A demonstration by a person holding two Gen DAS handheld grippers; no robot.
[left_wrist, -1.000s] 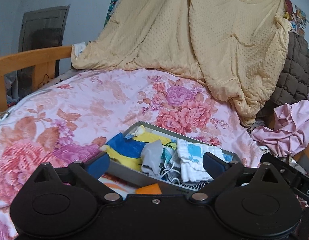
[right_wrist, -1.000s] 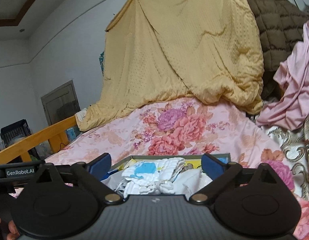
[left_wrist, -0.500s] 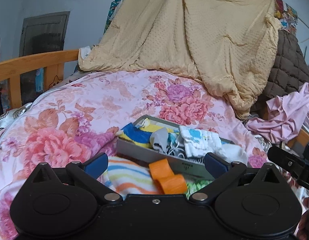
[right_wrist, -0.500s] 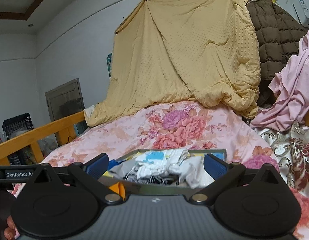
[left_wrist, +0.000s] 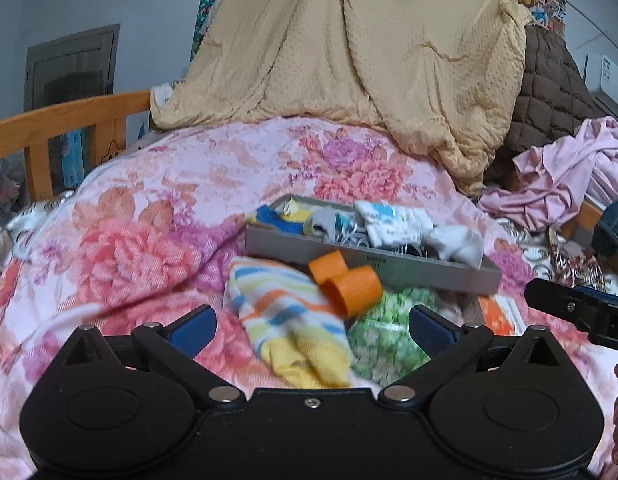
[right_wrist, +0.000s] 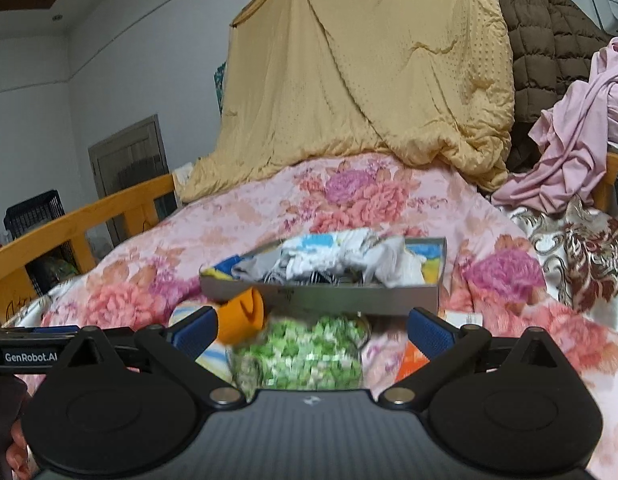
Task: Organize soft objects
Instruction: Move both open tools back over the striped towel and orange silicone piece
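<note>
Left gripper (left_wrist: 312,328): drawn back from shallow grey tray (left_wrist: 389,268); fingers spread wide, empty.
Right gripper (right_wrist: 312,326): likewise back, wide apart, empty.
Newly visible: striped sock (left_wrist: 285,312), green patterned cloth (right_wrist: 301,354).

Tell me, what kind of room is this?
Most likely a bedroom. There is a bed with a wooden bed rail, a flowery pink quilt spread over it, and a big yellow blanket piled behind a grey tray of small clothes.
</note>
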